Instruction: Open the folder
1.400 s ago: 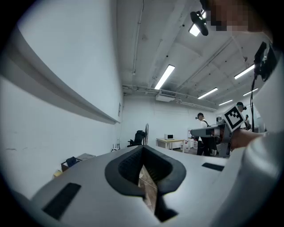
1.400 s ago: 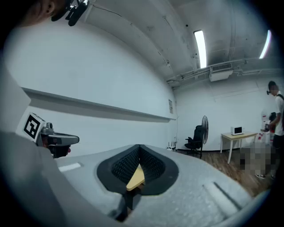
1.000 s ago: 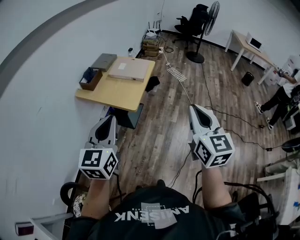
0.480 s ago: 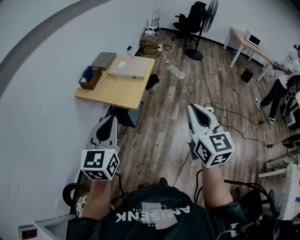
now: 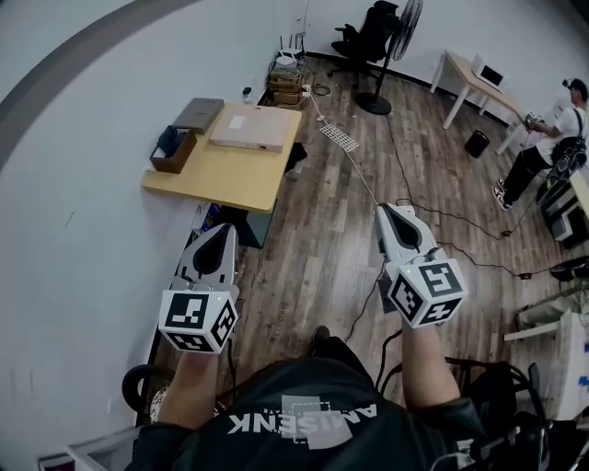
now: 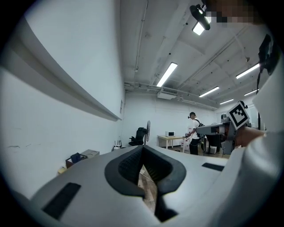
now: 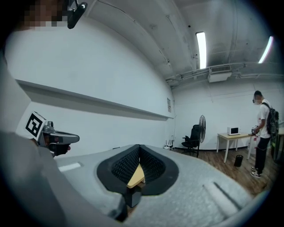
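Observation:
A flat tan folder (image 5: 248,127) lies on the far end of a wooden table (image 5: 221,175) against the wall, well ahead of both grippers. My left gripper (image 5: 224,232) is held in the air near the wall, shut, with nothing between its jaws. My right gripper (image 5: 385,212) hovers over the wood floor, also shut and empty. In the left gripper view the closed jaws (image 6: 143,148) point along the wall. In the right gripper view the shut jaws (image 7: 139,148) frame a sliver of the table (image 7: 136,175).
A grey case (image 5: 198,114) and a brown box (image 5: 173,147) share the table. Cables (image 5: 433,221) and a keyboard (image 5: 339,137) lie on the floor. An office chair (image 5: 363,41), a fan (image 5: 400,23), a white desk (image 5: 474,78) and a person (image 5: 543,143) stand at the far right.
Both grippers have sunk a little and shifted slightly forward, still shut. The person at the right has walked further into view.

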`<state>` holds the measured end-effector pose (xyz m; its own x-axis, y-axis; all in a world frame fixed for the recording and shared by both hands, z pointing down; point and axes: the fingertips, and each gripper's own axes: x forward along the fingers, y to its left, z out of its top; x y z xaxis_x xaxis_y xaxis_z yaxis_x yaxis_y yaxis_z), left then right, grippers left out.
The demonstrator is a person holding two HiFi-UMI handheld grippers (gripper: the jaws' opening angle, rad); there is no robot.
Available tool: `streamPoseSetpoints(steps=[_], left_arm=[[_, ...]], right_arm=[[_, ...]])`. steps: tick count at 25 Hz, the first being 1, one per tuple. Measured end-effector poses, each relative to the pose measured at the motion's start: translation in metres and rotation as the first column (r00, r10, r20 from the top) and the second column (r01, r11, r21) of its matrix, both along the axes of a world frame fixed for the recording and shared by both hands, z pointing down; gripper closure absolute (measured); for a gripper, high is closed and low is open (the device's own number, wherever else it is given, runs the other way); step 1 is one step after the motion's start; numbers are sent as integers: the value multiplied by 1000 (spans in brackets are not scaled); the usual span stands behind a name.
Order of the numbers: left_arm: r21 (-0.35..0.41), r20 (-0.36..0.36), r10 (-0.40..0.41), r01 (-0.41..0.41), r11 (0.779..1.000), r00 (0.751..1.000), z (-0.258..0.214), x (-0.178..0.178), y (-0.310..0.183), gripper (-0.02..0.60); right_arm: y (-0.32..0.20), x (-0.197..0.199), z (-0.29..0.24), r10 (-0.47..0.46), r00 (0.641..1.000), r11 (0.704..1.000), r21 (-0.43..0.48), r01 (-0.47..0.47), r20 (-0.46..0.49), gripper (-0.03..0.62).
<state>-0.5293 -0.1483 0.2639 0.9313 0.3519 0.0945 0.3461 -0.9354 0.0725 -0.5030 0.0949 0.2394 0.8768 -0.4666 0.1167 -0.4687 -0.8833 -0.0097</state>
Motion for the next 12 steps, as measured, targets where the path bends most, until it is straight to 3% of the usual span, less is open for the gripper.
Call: streamPoseSetpoints(steps=[6,12], left_arm=[[15,2,-15,15,1000,1000,2,27,2,581],[44,18,-77,76,996,997,19,95,11,581]], right_arm=[[-7,32,3,-47,999,999,-22,47,-12,589],[-3,116,21,-114,993,993,31,114,-13,589]])
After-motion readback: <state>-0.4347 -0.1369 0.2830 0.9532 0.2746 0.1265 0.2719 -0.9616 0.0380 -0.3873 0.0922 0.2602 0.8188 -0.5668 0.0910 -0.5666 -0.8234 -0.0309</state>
